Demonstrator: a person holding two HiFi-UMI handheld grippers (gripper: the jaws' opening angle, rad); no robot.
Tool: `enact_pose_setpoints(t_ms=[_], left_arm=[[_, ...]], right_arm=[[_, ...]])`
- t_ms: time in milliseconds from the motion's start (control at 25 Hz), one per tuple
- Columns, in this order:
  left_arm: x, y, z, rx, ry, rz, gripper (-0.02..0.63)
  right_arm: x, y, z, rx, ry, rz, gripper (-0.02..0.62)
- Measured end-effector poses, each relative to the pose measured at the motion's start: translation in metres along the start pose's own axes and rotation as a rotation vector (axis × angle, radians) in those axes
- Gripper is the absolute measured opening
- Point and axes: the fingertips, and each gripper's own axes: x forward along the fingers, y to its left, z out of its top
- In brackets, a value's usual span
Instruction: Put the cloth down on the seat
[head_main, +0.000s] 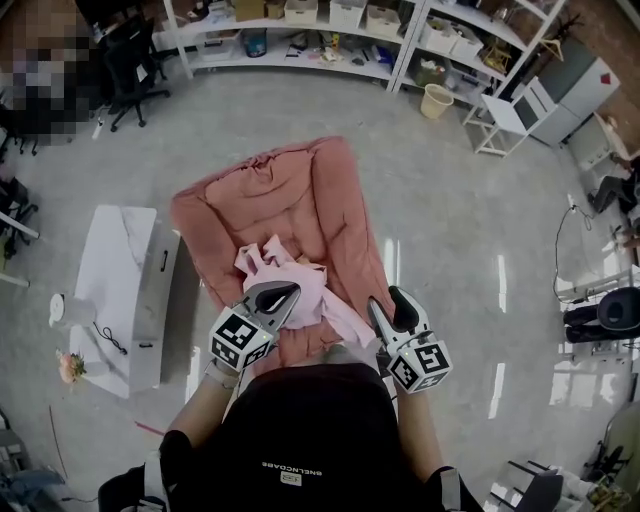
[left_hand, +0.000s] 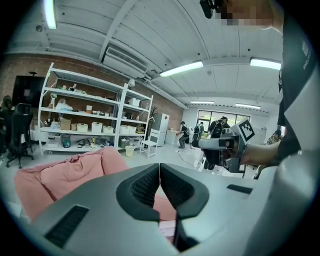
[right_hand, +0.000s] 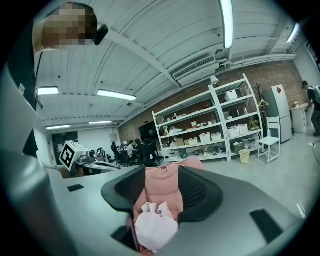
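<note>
A pink padded seat (head_main: 330, 200) stands on the floor in front of me. A pale pink cloth (head_main: 290, 275) lies crumpled on its near part. My left gripper (head_main: 283, 293) hangs right over the cloth's near edge. In the left gripper view its pads (left_hand: 150, 182) meet, nothing shows between them, and the seat (left_hand: 65, 172) lies beyond. My right gripper (head_main: 388, 305) is just right of the cloth, jaws apart. In the right gripper view (right_hand: 161, 175) the cloth (right_hand: 156, 227) and seat (right_hand: 162, 192) show through the gap; the pads do not press on it.
A white low table (head_main: 115, 280) stands left of the seat. White shelving (head_main: 330, 40) runs along the far wall, with a pale bin (head_main: 437, 100), a white chair (head_main: 500, 115) and a black office chair (head_main: 135, 65). My torso fills the bottom of the head view.
</note>
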Motion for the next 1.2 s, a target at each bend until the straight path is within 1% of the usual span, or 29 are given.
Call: enact_pose_setpoints(t_ms=[280, 320, 400, 440, 840, 1200], left_arm=[[0.010, -0.009, 0.008, 0.005, 0.007, -0.024, 0.014], [0.011, -0.010, 0.008, 0.004, 0.007, -0.023, 0.014], [0.013, -0.010, 0.007, 0.001, 0.010, -0.021, 0.014], [0.013, -0.010, 0.007, 0.000, 0.010, -0.018, 0.014], [0.005, 0.000, 0.001, -0.013, 0.013, 0.012, 0.014], [0.000, 0.003, 0.003, -0.020, 0.019, 0.021, 0.014]], right_arm=[[-0.006, -0.010, 0.001, 0.013, 0.014, -0.031, 0.219], [-0.006, -0.011, 0.001, 0.008, 0.019, -0.030, 0.209], [-0.006, -0.012, 0.001, -0.004, 0.025, -0.021, 0.161], [-0.005, -0.011, 0.001, -0.007, 0.026, -0.017, 0.152], [0.009, -0.010, -0.003, 0.015, 0.036, 0.007, 0.152], [0.014, -0.009, 0.005, 0.023, 0.042, 0.019, 0.152]])
